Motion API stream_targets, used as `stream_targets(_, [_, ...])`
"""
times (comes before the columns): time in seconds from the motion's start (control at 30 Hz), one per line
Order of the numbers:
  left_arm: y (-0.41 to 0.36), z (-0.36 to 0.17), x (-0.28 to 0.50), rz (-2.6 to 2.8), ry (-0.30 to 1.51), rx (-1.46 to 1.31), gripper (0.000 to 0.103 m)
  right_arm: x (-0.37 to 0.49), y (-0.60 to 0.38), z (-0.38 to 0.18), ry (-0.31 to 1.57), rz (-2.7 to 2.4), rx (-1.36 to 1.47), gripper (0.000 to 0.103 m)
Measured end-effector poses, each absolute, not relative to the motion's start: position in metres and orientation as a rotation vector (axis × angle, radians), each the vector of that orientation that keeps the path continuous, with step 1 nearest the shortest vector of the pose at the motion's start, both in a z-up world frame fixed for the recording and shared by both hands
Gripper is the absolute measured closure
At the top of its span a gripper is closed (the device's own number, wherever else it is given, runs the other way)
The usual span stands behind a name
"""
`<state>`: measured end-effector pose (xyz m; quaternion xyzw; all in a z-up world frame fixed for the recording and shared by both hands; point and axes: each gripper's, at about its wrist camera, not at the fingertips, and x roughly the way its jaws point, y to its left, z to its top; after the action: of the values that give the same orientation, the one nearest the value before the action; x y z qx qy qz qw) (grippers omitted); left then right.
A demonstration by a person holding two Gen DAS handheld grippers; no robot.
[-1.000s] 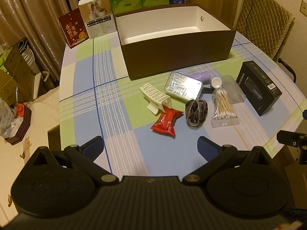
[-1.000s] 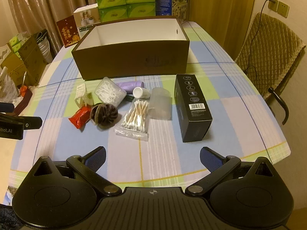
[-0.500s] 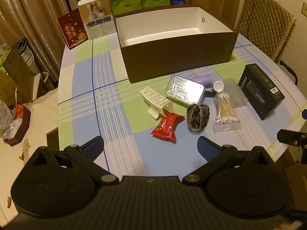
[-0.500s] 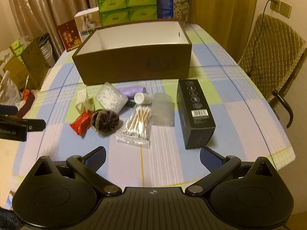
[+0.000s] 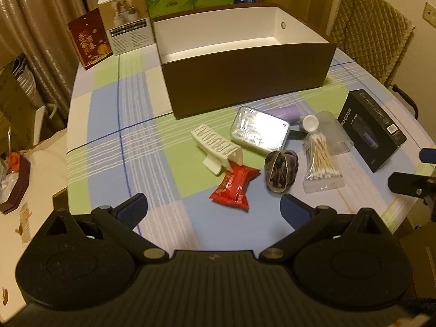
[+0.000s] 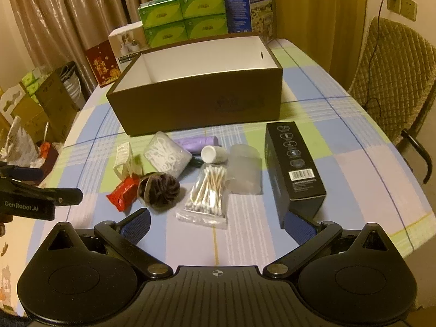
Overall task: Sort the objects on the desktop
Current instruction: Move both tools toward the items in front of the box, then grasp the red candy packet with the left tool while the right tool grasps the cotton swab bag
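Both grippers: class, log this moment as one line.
left gripper open, empty | right gripper open, empty | items on table | box empty

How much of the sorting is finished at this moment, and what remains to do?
Done: nothing visible; the brown box with white inside looks empty. In hand: nothing; the left gripper and right gripper are both open over the checked tablecloth. Left: the red snack packet, dark scrunchie, cotton swab bag, white hair clip, clear floss-pick case, purple tube and black carton.
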<state>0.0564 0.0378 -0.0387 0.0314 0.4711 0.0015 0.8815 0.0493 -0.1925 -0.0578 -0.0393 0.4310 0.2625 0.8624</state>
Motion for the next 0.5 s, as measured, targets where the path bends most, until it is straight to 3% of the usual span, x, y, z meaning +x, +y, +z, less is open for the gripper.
stream_targets(0.27, [0.040, -0.050, 0.069, -0.018, 0.966, 0.054, 0.002, 0.060, -0.176, -0.075, 0.915, 0.551, -0.075, 0.003])
stream_targets(0.5, [0.037, -0.066, 0.081, -0.057, 0.968, 0.068, 0.007, 0.072, -0.166, -0.092, 0.932, 0.548, -0.078, 0.028])
